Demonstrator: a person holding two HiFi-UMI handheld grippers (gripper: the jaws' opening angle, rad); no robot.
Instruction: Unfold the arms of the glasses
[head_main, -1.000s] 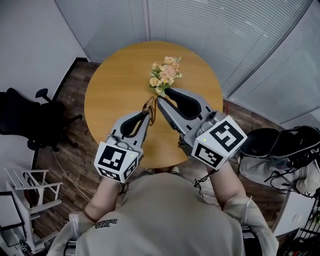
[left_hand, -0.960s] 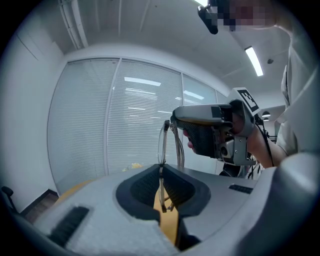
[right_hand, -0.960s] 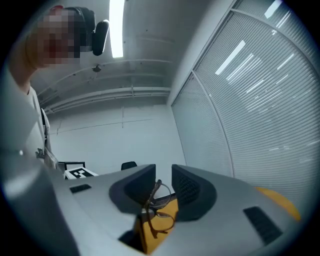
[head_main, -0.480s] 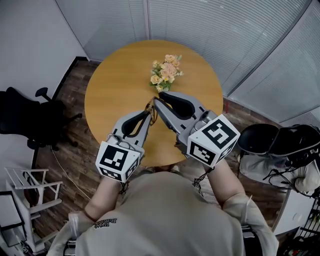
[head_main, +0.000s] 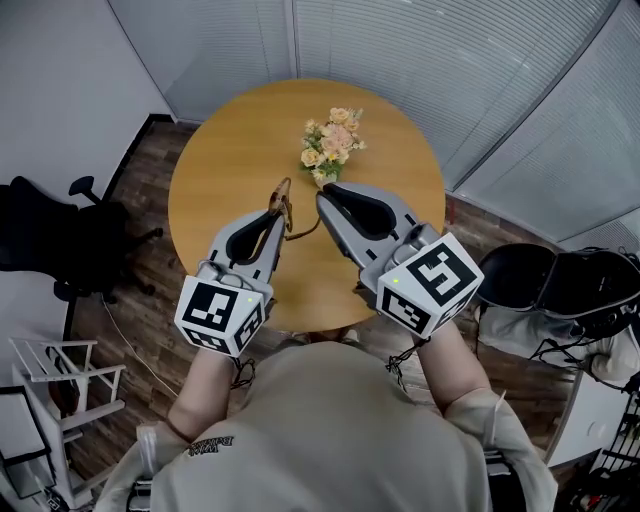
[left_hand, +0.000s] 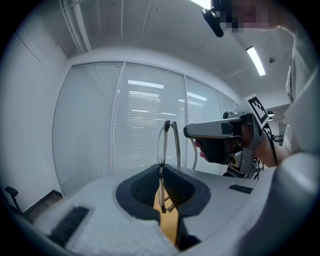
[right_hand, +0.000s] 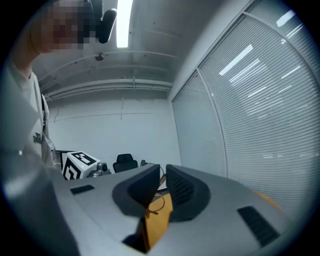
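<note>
The left hand-held gripper (head_main: 276, 212) is clamped on one pair of glasses (head_main: 286, 196) near one flower bunch (head_main: 330, 145); the right hand-held gripper (head_main: 323, 200) is parted slightly, empty.

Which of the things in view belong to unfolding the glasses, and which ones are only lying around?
For the job:
- glasses, clamped in the left gripper
- right gripper, close to the arm of the glasses

Only lying around:
- flowers on the table
- office chair, white rack and bags around the table
</note>
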